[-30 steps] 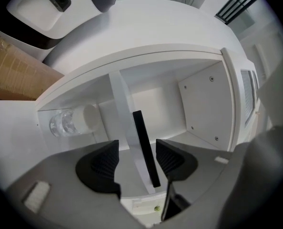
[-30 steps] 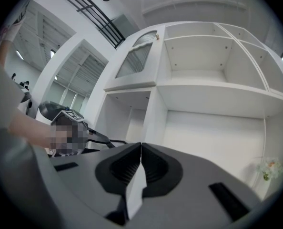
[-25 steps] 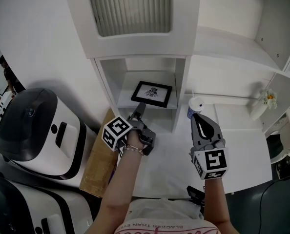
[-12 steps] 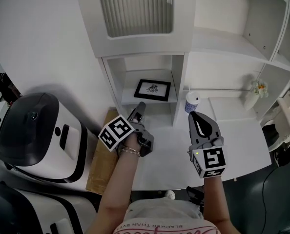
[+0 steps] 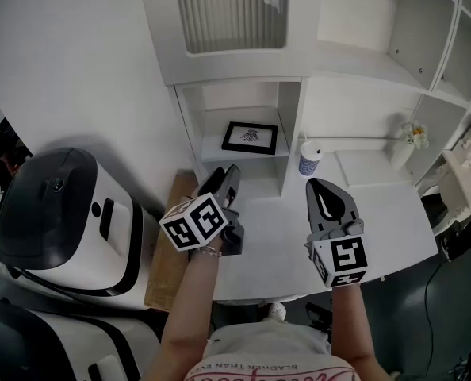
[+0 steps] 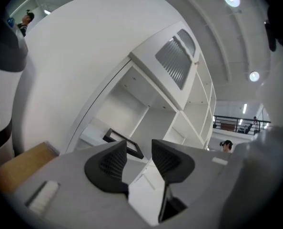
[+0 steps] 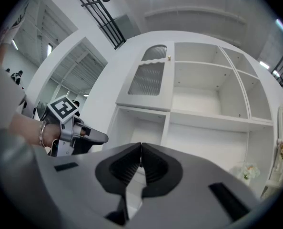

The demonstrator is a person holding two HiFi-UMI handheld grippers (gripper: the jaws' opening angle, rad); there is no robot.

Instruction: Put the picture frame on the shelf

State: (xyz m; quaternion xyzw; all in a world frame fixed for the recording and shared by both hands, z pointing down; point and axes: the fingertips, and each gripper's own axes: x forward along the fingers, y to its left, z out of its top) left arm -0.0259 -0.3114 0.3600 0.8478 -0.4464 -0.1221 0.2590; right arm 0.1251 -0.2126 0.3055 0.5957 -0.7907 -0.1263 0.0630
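Only head view shows cup (image 5: 308, 161) near picture frame (image 5: 250, 136).

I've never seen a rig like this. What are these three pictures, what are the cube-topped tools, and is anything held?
No robot here: a person holds a two-jaw clamp, called a gripper, in each hand. One picture comes from a camera on the person's head, looking down; the other two come from cameras riding on each gripper. The left gripper has jaws apart that have just been closing, with nothing between them. The right gripper is shut and empty. The picture frame sits on the shelf. A cup stands on the white table.
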